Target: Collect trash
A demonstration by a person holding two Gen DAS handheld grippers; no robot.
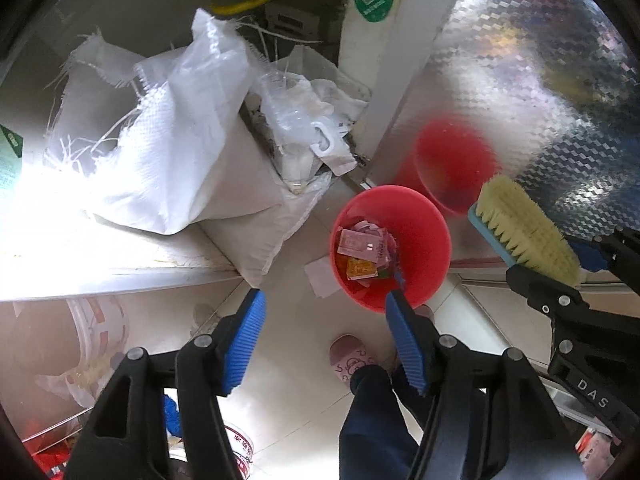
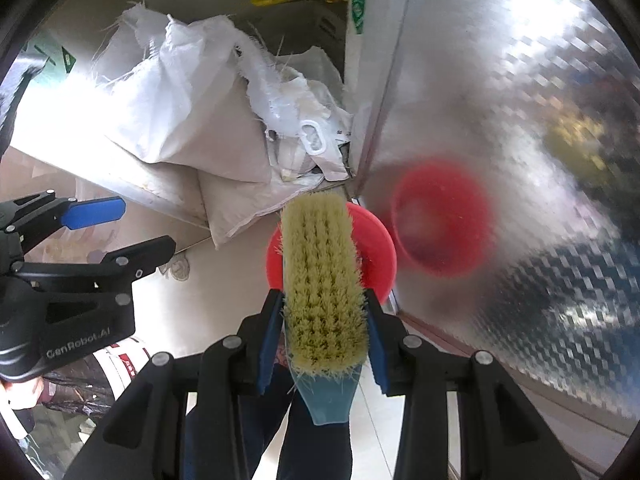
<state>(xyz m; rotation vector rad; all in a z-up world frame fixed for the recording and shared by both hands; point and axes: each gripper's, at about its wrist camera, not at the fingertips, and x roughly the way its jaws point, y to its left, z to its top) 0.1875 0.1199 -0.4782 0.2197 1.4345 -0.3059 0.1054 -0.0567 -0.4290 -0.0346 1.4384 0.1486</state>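
Tiled floor (image 1: 288, 328) under red bin (image 1: 424, 232)

Bucket (image 1: 424, 236): on the floor (image 1: 296, 360), just beside the metal panel (image 1: 520, 80).
Wrappers (image 1: 362, 250): in the bucket.
Woven sacks (image 1: 176, 140): left of the bucket.
Brush (image 2: 324, 280): over the bucket.
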